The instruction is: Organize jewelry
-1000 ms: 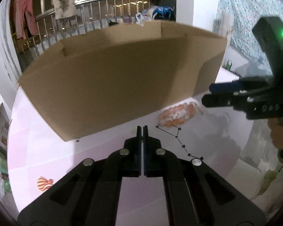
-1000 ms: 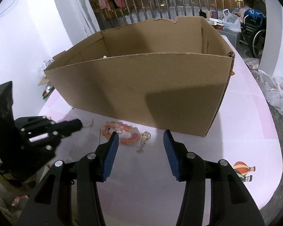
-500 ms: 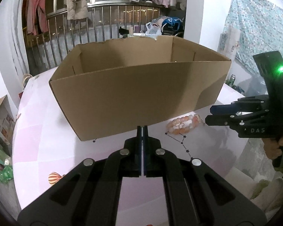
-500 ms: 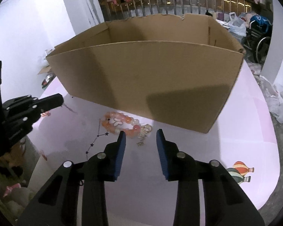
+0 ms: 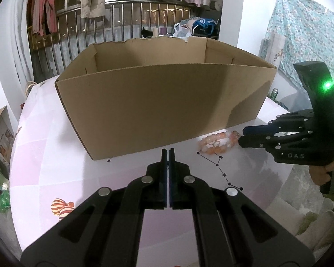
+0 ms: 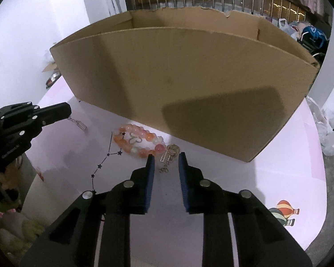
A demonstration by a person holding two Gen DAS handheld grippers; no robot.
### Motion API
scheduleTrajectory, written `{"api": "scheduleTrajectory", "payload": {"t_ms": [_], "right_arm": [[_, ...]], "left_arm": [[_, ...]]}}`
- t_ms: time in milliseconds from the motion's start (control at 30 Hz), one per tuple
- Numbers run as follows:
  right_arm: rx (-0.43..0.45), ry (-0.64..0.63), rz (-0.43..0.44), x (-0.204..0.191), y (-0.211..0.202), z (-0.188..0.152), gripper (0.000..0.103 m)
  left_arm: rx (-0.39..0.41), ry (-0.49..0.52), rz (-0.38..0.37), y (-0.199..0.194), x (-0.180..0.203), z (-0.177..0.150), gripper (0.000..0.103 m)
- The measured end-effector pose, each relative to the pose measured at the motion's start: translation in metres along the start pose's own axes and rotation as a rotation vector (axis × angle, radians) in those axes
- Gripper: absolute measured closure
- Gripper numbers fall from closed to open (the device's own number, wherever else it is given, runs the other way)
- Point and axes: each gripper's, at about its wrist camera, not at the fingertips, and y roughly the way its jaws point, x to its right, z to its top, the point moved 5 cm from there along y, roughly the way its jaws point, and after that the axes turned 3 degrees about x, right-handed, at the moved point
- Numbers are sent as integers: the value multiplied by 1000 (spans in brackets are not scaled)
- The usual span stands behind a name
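Two grippers hover over the pink worktop before a cardboard box. The right gripper has jaws partly apart and just closing, a gold charm between them, untouched; the bead bracelet lies at its 11 o'clock. The left gripper has its jaws fully closed; in the right wrist view a small chain hangs at its tip.

both tools are matte black plastic frames with slotted arms and round silver screw heads. the left hand-held gripper has thin blue pads. the right hand-held gripper carries ribbed blue pads; seen from the left wrist, its body shows a green light and pale stamped lettering, with small silver screws.
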Motion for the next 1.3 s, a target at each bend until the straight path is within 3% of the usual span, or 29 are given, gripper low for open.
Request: {"api": "scheduleTrajectory", "payload": {"t_ms": [300, 967, 1067, 1200, 1300], "right_arm": [[-12, -16, -25, -5, 0, 2, 99], [17, 10, 7, 0, -23, -2, 101], [-2, 7, 1, -1, -18, -3, 97], [-13, -10, -14, -2, -14, -4, 78], [-16, -27, -23, -3, -11, -5, 78]], "left_arm": [[-6, 3, -5, 3, 4, 1, 103], [-6, 5, -6, 5, 7, -1, 103], [-6, 4, -6, 6, 7, -1, 103], [-7, 1, -4, 7, 6, -3, 103], [-10, -2, -4, 9, 7, -5, 103]]}}
